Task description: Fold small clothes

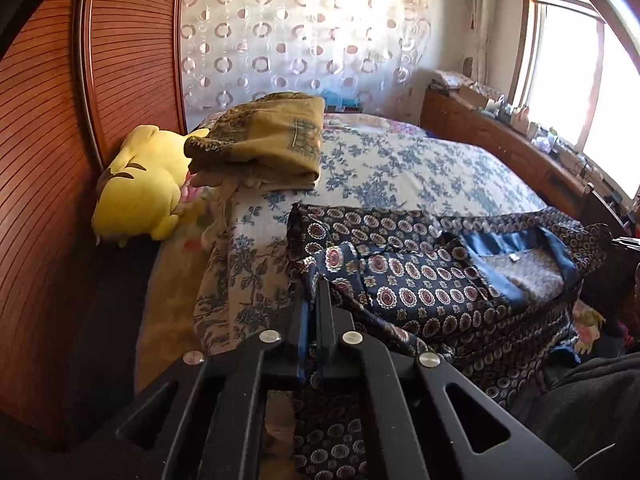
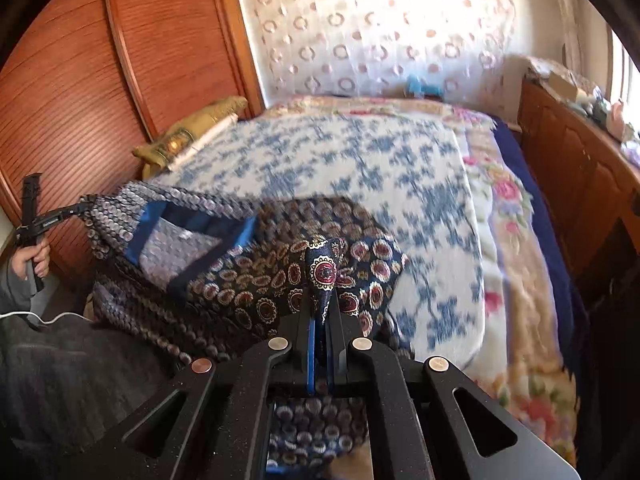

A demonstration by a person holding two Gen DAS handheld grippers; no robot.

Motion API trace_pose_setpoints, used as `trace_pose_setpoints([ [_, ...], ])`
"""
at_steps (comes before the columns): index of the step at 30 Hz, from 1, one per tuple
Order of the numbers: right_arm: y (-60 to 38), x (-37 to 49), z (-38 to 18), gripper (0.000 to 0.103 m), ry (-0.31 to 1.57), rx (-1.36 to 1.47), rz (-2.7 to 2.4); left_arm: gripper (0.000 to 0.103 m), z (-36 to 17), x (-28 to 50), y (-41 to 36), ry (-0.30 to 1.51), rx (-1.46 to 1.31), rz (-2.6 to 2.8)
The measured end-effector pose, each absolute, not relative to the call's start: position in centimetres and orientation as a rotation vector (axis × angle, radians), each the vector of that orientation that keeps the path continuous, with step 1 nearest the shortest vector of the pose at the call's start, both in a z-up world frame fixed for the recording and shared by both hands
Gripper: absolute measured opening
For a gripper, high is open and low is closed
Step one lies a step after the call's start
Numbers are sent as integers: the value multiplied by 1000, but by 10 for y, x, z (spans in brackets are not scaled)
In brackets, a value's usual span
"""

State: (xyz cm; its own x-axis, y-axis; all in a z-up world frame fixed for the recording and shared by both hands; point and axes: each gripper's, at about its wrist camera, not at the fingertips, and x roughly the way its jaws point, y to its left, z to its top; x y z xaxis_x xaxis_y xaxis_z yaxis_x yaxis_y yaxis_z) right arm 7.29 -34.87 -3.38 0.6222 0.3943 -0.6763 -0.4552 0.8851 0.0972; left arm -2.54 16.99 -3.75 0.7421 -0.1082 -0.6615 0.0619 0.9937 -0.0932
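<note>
Two grippers each pinch the same dark navy satin garment with red-and-gold medallion print [image 1: 404, 280]: the left gripper [image 1: 314, 280] has its jaws closed on a near edge, and the right gripper [image 2: 326, 292] has its jaws clamped on a bunched fold. The cloth spans between them, partly lifted off the near end of the bed [image 2: 532, 300], blue lining up, probably to spread it flat before a fold.

Beyond lies the blue-and-white floral cover [image 1: 420, 164], bare enough for laying out. Further left sit a folded olive-gold patterned cloth [image 1: 268, 136] and a yellow plush toy [image 1: 140, 184] against the reddish slatted wooden headboard [image 1: 52, 160], well apart from the garment. Furthest, a wooden cabinet [image 1: 500, 140] under the window.
</note>
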Motion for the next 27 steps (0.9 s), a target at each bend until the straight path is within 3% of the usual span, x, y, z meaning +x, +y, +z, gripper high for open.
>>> trace_pose_setpoints([
  [2,-344,74,-32,3,745,-111,465,3,-38,-26,170,740,-64,-89],
  [4,-340,76,-24,8,732,-111,457,16,-33,-30,169,715,-67,-93],
  [6,-341,73,-17,16,715,-100,455,40,-26,-30,168,688,-80,-115],
  [9,-341,69,-11,23,684,-94,455,46,-18,-26,163,660,-68,-140],
  [10,-340,70,-13,33,676,-95,448,48,-17,-23,162,656,-63,-141],
  [12,-341,73,-13,44,655,-91,430,71,-16,-14,160,650,-62,-146],
  [13,-340,77,-15,47,650,-89,423,74,-16,-9,159,646,-64,-154],
  [16,-338,92,-20,54,647,-83,408,76,-21,13,155,666,-58,-164],
  [27,-323,173,-70,59,762,-43,354,76,-57,83,169,794,-42,-105],
])
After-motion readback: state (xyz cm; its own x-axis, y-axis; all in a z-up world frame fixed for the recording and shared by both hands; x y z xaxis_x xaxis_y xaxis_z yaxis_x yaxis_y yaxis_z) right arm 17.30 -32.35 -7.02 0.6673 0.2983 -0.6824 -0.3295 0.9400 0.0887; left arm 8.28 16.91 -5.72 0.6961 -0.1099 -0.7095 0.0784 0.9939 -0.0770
